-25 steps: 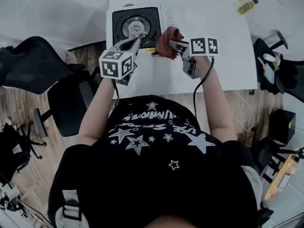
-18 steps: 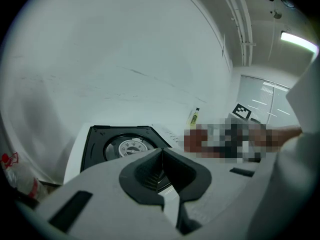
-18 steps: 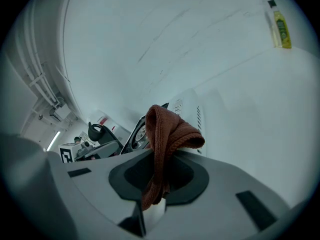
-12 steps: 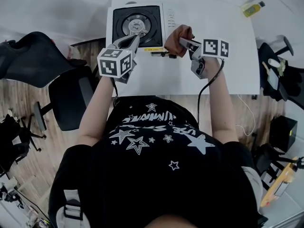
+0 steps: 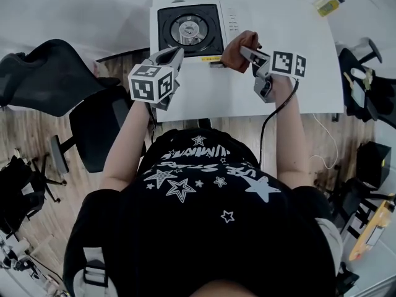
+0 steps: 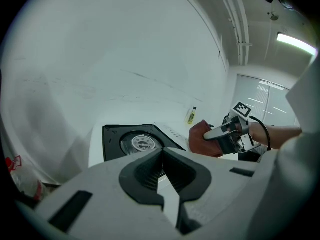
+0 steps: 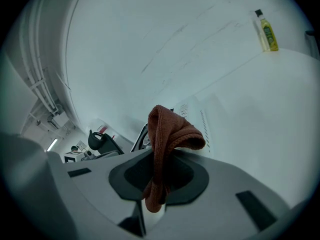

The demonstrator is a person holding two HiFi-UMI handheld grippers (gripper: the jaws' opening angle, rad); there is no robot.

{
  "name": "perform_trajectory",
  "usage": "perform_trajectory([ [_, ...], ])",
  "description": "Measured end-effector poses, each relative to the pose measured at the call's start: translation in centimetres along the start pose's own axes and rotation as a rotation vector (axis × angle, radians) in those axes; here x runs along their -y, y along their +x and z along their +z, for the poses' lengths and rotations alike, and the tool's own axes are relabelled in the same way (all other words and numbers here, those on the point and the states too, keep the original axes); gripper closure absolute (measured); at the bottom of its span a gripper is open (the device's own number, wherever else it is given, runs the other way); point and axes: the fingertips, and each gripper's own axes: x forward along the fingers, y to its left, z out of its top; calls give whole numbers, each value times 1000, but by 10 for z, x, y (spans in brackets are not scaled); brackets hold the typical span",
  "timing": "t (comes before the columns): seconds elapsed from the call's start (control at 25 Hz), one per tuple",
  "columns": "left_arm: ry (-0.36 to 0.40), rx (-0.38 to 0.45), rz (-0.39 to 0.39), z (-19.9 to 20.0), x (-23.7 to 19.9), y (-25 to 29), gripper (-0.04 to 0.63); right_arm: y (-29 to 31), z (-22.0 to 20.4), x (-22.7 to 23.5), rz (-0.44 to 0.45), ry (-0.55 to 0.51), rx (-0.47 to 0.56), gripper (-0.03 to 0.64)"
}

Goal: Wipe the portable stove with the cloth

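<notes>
Cloth (image 5: 237,45) clamped in right gripper (image 5: 244,52), held near stove (image 5: 189,30)

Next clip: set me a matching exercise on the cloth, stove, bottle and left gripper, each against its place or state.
Things:
1. cloth
2. stove
3. bottle
4. left gripper

Places or states:
A. shut, nothing in it
B. far right corner of the table
C. clamped in the right gripper
D. far left corner of the table

Pairs: 1-C, 2-D, 3-B, 4-A
</notes>
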Motion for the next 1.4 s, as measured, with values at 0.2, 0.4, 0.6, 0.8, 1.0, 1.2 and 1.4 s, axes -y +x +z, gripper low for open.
perform_trajectory([
  [0.2,15,0,-25,-7,-8,-34,586,-2,-15,-33,-7,12,54,561],
  [0.4,34,10,-53,-14,-19,-65,586,5,-33,-68,-21,-3,90,561],
  [0.6,36,19,-81,-26,-24,-96,586,16,-62,-103,-47,-33,94,561],
  [0.8,26,14,-103,-48,-32,-130,586,29,-99,-138,-103,-89,77,561],
  [1.0,19,5,-132,-72,-36,-169,586,39,-139,-176,-125,-102,87,561],
  [1.2,29,-17,-163,-96,-43,-207,586,46,-177,-212,-121,-93,142,561],
  [1.4,28,-34,-195,-122,-45,-240,586,45,-221,-236,-130,-62,170,560],
])
